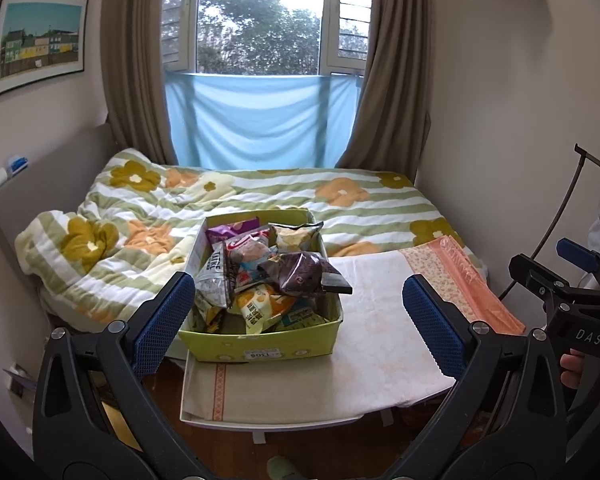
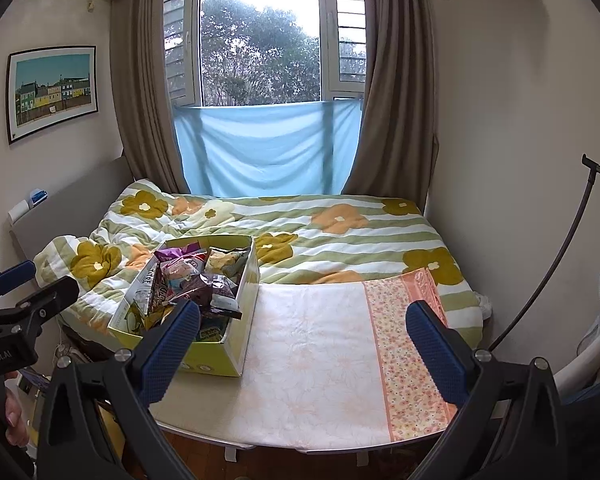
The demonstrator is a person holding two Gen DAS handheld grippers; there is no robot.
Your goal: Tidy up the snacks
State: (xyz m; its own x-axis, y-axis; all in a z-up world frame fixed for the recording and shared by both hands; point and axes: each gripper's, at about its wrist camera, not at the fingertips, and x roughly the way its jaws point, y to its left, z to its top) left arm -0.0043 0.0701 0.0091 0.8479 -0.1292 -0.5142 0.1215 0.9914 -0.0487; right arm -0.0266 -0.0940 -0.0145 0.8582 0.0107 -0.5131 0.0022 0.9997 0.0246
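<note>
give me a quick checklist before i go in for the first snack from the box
1. Left gripper jaws open: ok.
2. Right gripper jaws open: ok.
3. Both grippers empty: ok.
4. Green box sits flat on the cloth-covered board: ok.
5. Dark brown packet lies on top of the pile, free to reach: ok.
6. Bare cloth beside the box for sorting: ok.

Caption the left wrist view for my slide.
Open left gripper facing a green box of snack bags on a bed.
</note>
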